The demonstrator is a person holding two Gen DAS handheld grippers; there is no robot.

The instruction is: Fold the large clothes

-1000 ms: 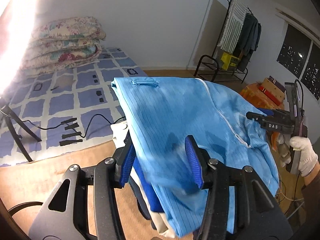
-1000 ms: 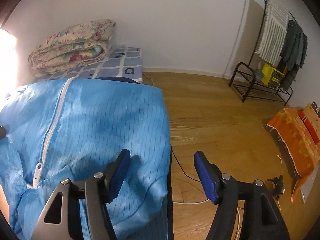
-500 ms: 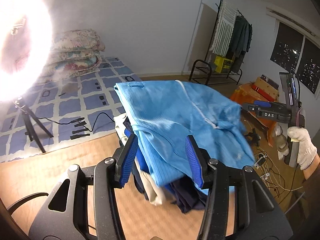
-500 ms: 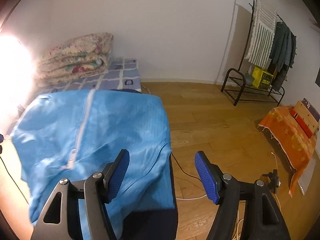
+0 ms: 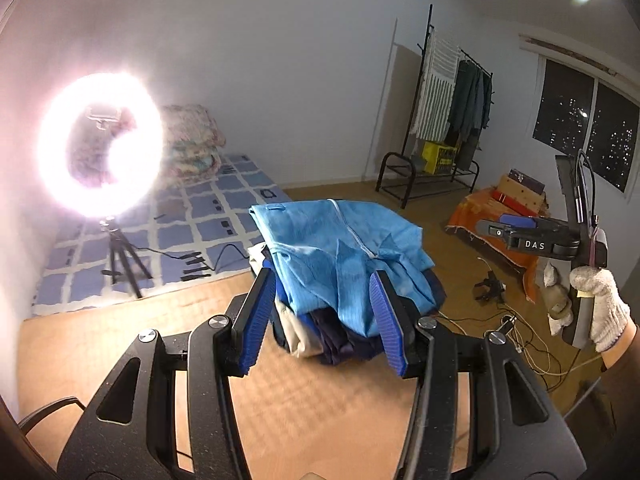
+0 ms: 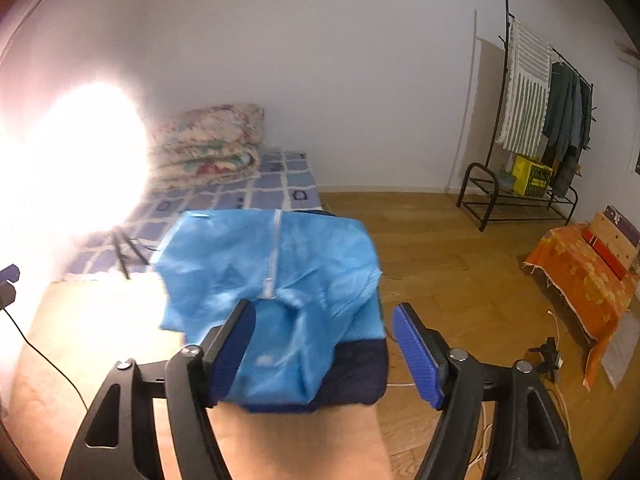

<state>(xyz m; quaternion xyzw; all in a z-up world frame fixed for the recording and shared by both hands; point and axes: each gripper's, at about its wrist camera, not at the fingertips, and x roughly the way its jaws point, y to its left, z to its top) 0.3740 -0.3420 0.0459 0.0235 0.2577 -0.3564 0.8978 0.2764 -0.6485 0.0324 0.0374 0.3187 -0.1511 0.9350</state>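
Note:
A light blue zip-front garment [image 5: 340,248] lies folded on top of a pile of clothes [image 5: 320,340] with navy and beige pieces under it. In the left wrist view my left gripper [image 5: 322,320] hangs back from and above the pile. Its jaws are opening and the pads touch nothing. My right gripper [image 5: 496,228] shows at the right, held by a white-gloved hand [image 5: 600,308]. In the right wrist view the right gripper [image 6: 324,354] also stands off the blue garment [image 6: 272,272], its jaws opening with nothing gripped.
The pile rests on a light wooden surface [image 5: 320,400]. A glaring ring light on a tripod [image 5: 100,144] stands left, before a blue-checked mattress [image 5: 200,224] with a folded quilt [image 6: 208,144]. A clothes rack [image 5: 452,120], an orange cloth with boxes [image 5: 500,216] and floor cables [image 5: 520,332] are at the right.
Both grippers drew back and rose away from the blue garment, which looks smaller and now lies on the pile. Both jaws widened slightly. The ring light came fully into view.

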